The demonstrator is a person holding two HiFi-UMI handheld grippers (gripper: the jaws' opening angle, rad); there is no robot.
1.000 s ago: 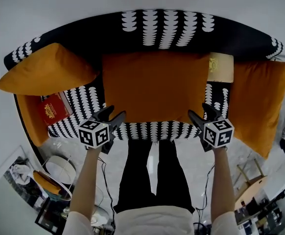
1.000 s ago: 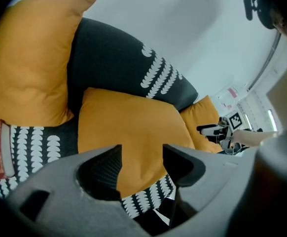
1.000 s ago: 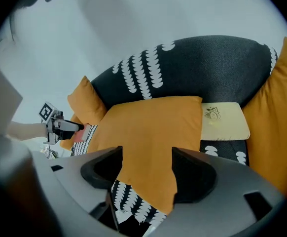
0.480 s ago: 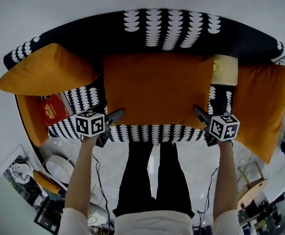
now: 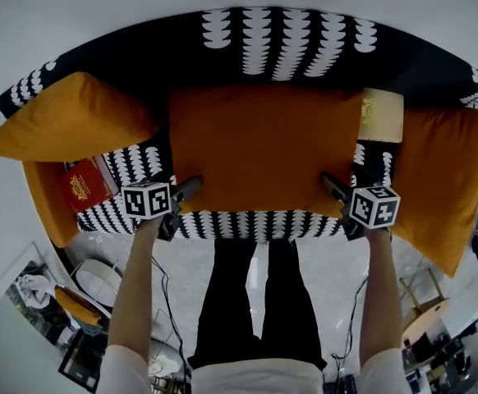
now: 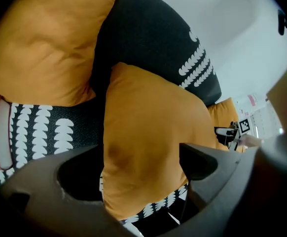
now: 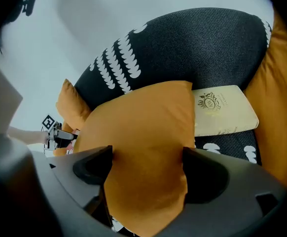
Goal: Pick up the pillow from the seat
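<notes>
A large orange pillow (image 5: 259, 150) lies flat on the middle seat of a black sofa with white scallop print (image 5: 288, 39). My left gripper (image 5: 186, 190) is at the pillow's front left corner, my right gripper (image 5: 331, 185) at its front right corner. In the left gripper view the pillow's corner (image 6: 148, 132) sits between the wide jaws of the left gripper (image 6: 141, 168). In the right gripper view the pillow (image 7: 143, 132) fills the gap of the right gripper (image 7: 146, 166). Both pairs of jaws have just been opening and stand open around the fabric without squeezing it.
Another orange pillow (image 5: 71, 117) leans on the left armrest and a long one (image 5: 436, 179) on the right. A red box (image 5: 81, 185) lies on the left seat, a cream box (image 5: 381, 115) behind the pillow's right side. The person's legs (image 5: 259, 286) stand against the sofa front.
Both grippers have come down and forward onto the pillow's front corners. Their jaws stand wider than before, now with the pillow's corners between them.
</notes>
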